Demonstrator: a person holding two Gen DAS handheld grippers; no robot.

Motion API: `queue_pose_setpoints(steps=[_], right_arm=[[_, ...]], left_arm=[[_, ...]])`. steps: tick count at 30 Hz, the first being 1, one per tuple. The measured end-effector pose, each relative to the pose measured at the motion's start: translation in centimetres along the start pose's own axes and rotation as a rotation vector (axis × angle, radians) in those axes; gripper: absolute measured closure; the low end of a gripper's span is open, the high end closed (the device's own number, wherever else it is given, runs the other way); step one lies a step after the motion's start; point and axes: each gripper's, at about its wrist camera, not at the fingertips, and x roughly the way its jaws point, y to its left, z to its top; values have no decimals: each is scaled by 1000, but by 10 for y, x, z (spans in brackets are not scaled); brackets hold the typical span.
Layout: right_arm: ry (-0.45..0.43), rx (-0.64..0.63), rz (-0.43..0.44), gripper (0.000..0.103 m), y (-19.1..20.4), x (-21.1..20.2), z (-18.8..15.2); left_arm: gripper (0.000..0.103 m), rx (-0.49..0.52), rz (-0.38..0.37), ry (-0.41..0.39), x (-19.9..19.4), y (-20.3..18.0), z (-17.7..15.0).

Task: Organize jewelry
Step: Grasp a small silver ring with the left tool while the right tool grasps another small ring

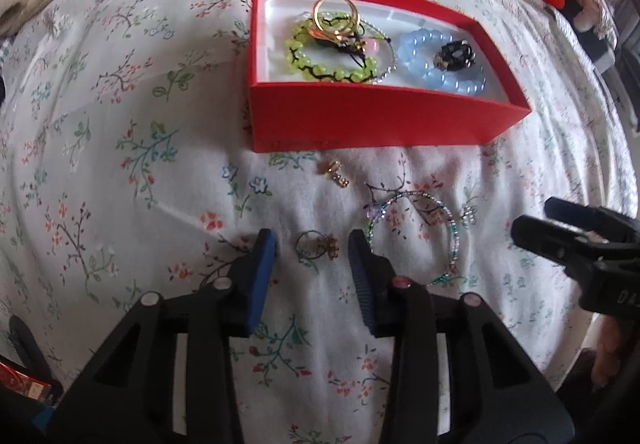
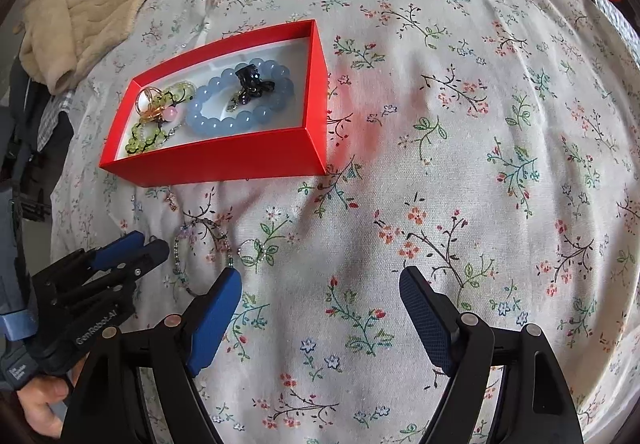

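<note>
A white bedsheet printed with small flowers (image 2: pixel 460 147) fills both views. On it, at about 10 o'clock in the right wrist view, sits an open rectangular red cardboard box with a white lining (image 2: pixel 224 155). Inside lie a pale blue round-bead bracelet (image 1: pixel 436 63) with a small black glossy trinket (image 1: pixel 456 55) resting on its ring, a lime-green bead bracelet on black cord (image 1: pixel 320 59) at the other end, and gold rings (image 1: pixel 334 16) on top of that.

Outside the box, at 6 o'clock from it in the left wrist view, a thin multicoloured seed-bead bangle (image 1: pixel 416 236) lies flat; a small gold charm (image 1: pixel 336 172) lies just beside the box wall.

The left gripper (image 1: pixel 313 252) has its blue pads partly spread on either side of a thin ring with a gold ornament (image 1: pixel 318 246), not touching it. The right gripper (image 2: pixel 320 296) is spread wide over bare sheet, holding nothing.
</note>
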Motion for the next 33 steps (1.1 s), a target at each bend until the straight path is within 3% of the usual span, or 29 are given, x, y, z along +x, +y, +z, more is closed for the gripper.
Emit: queue_pose_setpoints(steps=[5,9,19,27,33], right_arm=[[1,1,1,21,-1,1,1],[6,7,3,21,-1,4,2],[11,-7,3,21,13,13,7],[37,-51,-86,22,33,35,13],[34,-91,-104,37,56,47,19]], left_arm=[[68,54,65,-2,7,-12,2],[81,75,102,-9,9,-20,6],[81,50,65,-36,-14,-5,0],[81,48,58,-43,-22,3,-10],[81,43,55,-41,-20,7,-10]])
